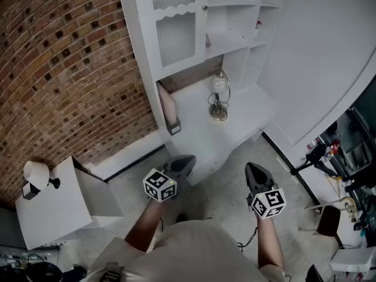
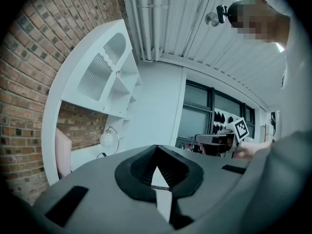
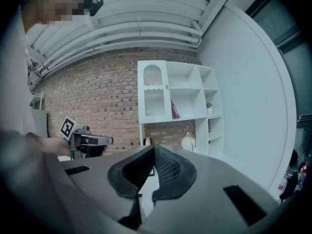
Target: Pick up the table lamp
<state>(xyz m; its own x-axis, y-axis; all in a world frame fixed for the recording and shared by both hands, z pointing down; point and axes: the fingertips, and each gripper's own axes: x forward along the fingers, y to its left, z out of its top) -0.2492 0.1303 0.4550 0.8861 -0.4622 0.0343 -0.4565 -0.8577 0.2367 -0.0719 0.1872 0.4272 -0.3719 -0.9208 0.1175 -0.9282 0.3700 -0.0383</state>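
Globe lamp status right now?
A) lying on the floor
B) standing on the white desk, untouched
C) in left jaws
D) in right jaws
B: the globe lamp stands on the white desk, with the left gripper and right gripper both short of it, jaws shut and empty.

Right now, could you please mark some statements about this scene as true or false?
1. The table lamp stands on the white desk. True.
2. The left gripper and the right gripper both have their jaws together. True.
3. The left gripper holds the table lamp. False: it is empty and apart from the lamp.
4. The wall left of the desk is plain white. False: it is a brick wall.
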